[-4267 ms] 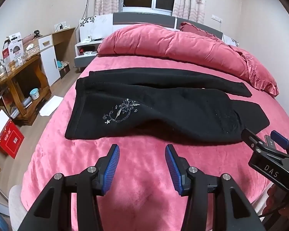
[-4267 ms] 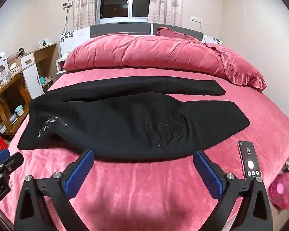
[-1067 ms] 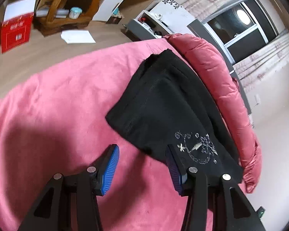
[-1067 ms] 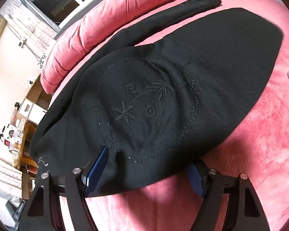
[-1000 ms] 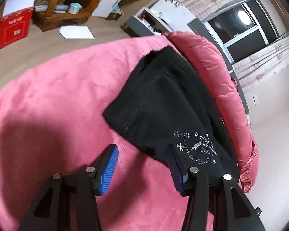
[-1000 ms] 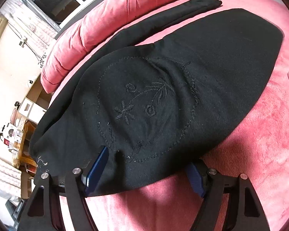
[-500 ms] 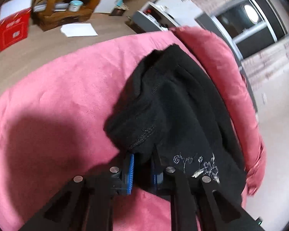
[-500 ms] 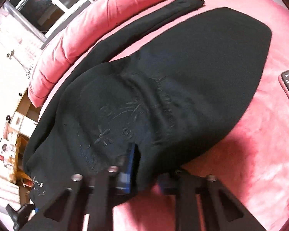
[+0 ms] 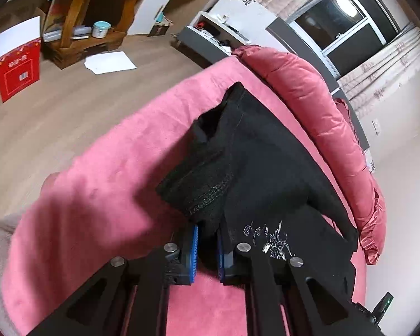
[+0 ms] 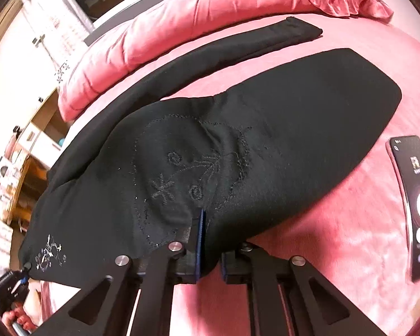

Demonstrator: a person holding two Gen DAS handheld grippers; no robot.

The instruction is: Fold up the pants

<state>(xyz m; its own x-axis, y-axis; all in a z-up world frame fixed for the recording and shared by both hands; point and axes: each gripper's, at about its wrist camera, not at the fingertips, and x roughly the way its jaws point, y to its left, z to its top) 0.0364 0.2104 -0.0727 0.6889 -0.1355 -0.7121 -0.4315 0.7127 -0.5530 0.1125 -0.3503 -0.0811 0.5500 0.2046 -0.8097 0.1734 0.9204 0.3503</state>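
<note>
Pants [image 9: 266, 168] are pinched by both grippers; phone [image 10: 414, 196] shows only rightward.

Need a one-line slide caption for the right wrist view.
Right gripper pinches near edge of black pants on pink bedspread, phone alongside.

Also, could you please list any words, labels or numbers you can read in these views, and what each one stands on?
No text can be quoted; nothing is legible.
On the red box: white print and a barcode, too small to read.
On the phone: screen icons and tiny marks, too blurred to read.
On the black pants: silver floral embroidery only, no letters.
</note>
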